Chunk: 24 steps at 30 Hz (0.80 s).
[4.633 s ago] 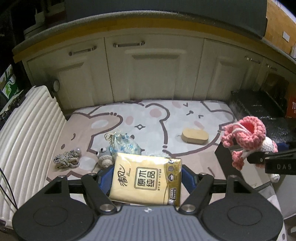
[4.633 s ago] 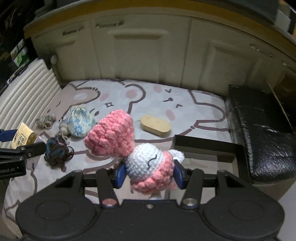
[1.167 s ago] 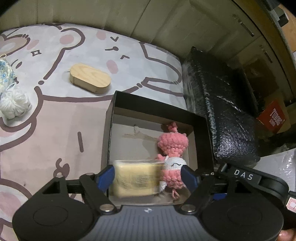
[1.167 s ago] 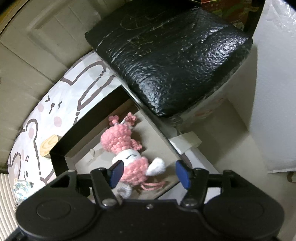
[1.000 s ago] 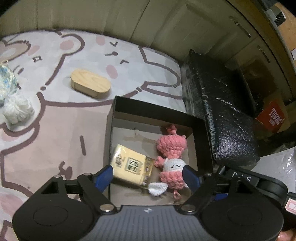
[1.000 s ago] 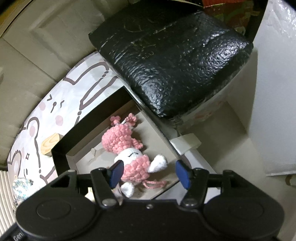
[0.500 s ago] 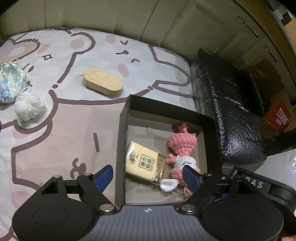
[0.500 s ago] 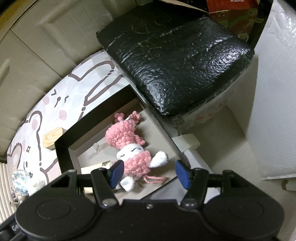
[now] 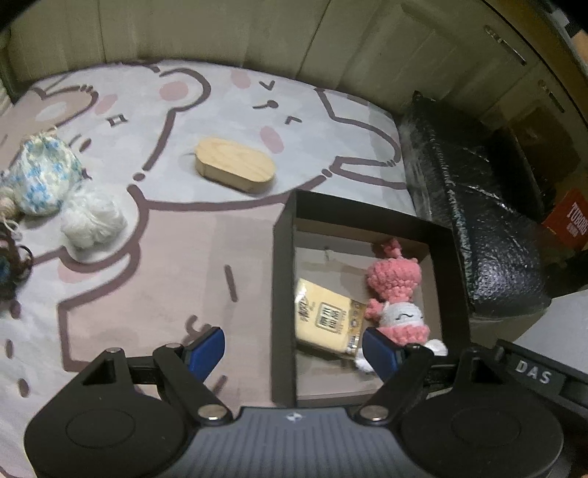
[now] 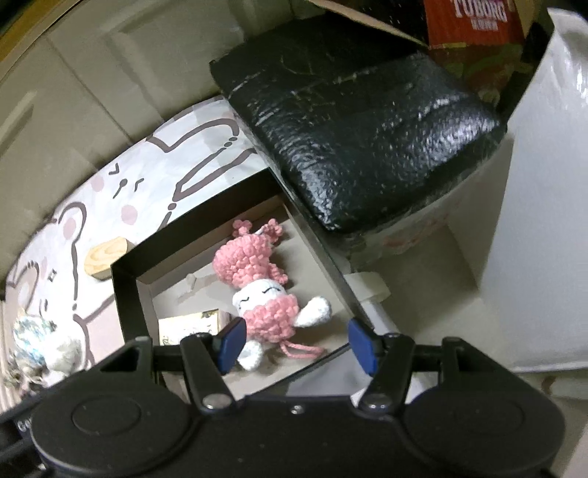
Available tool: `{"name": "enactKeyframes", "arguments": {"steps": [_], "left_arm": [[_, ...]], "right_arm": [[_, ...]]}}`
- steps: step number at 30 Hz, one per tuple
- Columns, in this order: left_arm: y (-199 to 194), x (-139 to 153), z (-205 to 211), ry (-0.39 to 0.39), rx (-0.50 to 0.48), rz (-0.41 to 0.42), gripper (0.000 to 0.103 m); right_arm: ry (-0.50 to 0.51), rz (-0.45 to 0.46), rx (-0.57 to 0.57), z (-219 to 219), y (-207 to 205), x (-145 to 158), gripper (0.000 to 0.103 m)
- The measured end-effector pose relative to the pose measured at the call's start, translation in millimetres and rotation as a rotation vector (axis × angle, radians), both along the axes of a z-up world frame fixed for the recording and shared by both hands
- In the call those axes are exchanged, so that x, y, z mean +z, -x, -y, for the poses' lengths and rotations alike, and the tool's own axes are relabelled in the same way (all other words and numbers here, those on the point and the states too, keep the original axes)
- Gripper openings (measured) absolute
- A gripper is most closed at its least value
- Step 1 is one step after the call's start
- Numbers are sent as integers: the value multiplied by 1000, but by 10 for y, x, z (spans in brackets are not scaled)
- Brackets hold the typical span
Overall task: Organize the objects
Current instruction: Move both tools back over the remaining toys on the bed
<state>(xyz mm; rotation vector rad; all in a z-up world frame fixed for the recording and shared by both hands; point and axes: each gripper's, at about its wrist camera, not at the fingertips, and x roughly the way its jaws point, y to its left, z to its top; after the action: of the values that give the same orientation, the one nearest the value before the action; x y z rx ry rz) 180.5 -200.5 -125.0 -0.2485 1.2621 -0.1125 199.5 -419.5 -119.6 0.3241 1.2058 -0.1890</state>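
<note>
A black open box [image 9: 371, 217] [image 10: 126, 290] stands on the cartoon play mat. Inside it lie a yellow tissue pack [image 9: 325, 318] [image 10: 191, 325] and a pink-and-white crochet doll [image 9: 398, 294] [image 10: 262, 283], side by side. My left gripper [image 9: 294, 349] hovers open over the box's left wall, nothing between its blue pads. My right gripper [image 10: 294, 340] is open too, above the box's near right corner and the doll's feet, holding nothing. On the mat to the left lie a wooden oval box [image 9: 235, 169] [image 10: 104, 263], a white yarn ball [image 9: 92, 218] and a blue-flowered pouch [image 9: 42, 180].
A black bubble-wrapped block [image 9: 477, 206] [image 10: 352, 121] lies right of the box, with a red carton [image 10: 474, 22] behind it. Cream cabinet doors [image 9: 257, 40] line the mat's far edge. A white wall [image 10: 544, 220] rises at the right. Dark yarn [image 9: 9, 268] sits at the mat's left edge.
Both grippers let go of the tissue pack and the doll into the box earlier. Over the last second the left view has drifted left and back, and the right one has pulled up slightly.
</note>
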Motion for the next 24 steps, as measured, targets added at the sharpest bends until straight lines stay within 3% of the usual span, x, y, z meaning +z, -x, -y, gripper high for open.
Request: {"name": "enactKeyframes", "arguments": {"steps": [12,19,24], "left_arm": [[41,262,-210,-111,-27,85,97],[85,389,-331,-161,-61,141,102],[101,469,-508,-182,-54,173,102]], "right_arm": [[78,77,39,-80,173,275,67],[111,156,67,-178,303,471,93],[134,211,89,-300,351,537,103]]}}
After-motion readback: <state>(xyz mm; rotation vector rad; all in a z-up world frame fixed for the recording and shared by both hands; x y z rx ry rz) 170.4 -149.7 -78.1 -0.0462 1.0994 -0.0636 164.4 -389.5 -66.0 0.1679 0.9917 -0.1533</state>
